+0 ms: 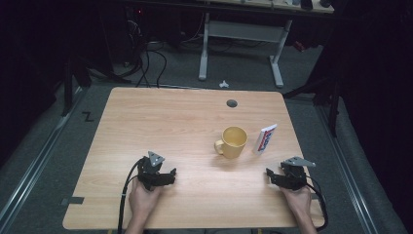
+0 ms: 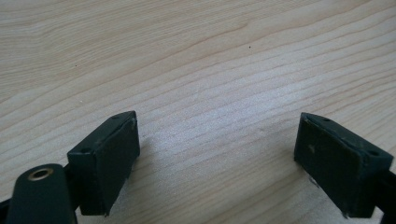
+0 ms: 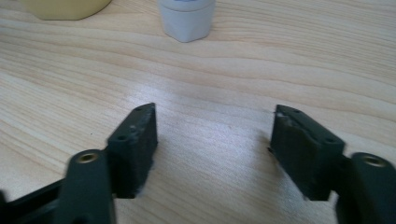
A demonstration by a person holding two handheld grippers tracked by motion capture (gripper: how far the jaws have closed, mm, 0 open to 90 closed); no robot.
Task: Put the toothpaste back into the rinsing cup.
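A yellow mug (image 1: pixel 232 142) stands upright right of the table's middle, handle toward the left. Just right of it stands a white tube (image 1: pixel 266 139) with red and blue print, cap down. In the right gripper view the mug's base (image 3: pixel 65 8) and the tube's white cap (image 3: pixel 187 18) sit at the top edge, well beyond the jaws. My left gripper (image 1: pixel 171 176) rests near the front left of the table, open, with bare wood between its jaws (image 2: pixel 217 154). Near the front right edge my right gripper (image 1: pixel 269 176) is also open (image 3: pixel 212 144), with nothing between the pads.
The wooden table (image 1: pixel 160 122) has a round cable hole (image 1: pixel 232 103) near its far edge. Beyond it stand a white desk frame (image 1: pixel 241 44) and cables on the grey floor. Black cables trail from both grippers over the front edge.
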